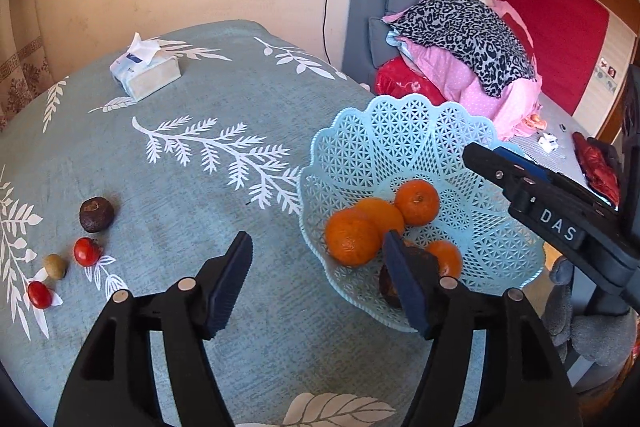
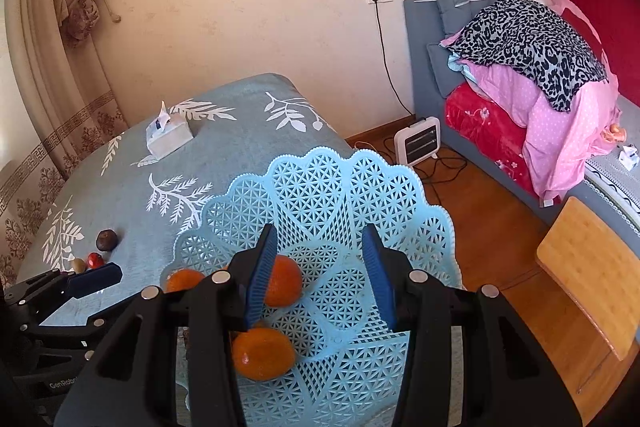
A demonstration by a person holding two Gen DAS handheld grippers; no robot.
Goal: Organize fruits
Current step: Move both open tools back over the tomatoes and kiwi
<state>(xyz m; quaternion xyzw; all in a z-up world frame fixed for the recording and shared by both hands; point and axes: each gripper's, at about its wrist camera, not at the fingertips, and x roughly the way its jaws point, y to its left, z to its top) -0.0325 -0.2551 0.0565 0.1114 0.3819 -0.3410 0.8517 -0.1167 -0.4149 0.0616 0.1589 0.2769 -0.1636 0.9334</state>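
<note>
While the left gripper [image 1: 318, 277] is hovering with its fingers spread wide and gripping nothing at the 8 o'clock rim of the light-blue lattice basket [image 1: 404, 135], four tangerines [image 1: 417, 202] and a dark brown fruit [image 1: 412, 267] are lying inside the basket. The right gripper [image 2: 320, 277] is hanging over the basket, fingers narrowly apart and empty. At the tablecloth's [image 1: 208, 187] 9 o'clock edge, another brown fruit [image 1: 96, 214], two red fruits [image 1: 86, 251] and a small tan one [image 1: 55, 266] are sitting.

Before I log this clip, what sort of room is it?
Most likely a bedroom in a home. A bed piled with folded quilts stands by the wall, a small electric heater sits on the wood floor, and the fruit basket rests on a table under a leaf-print cloth.
</note>
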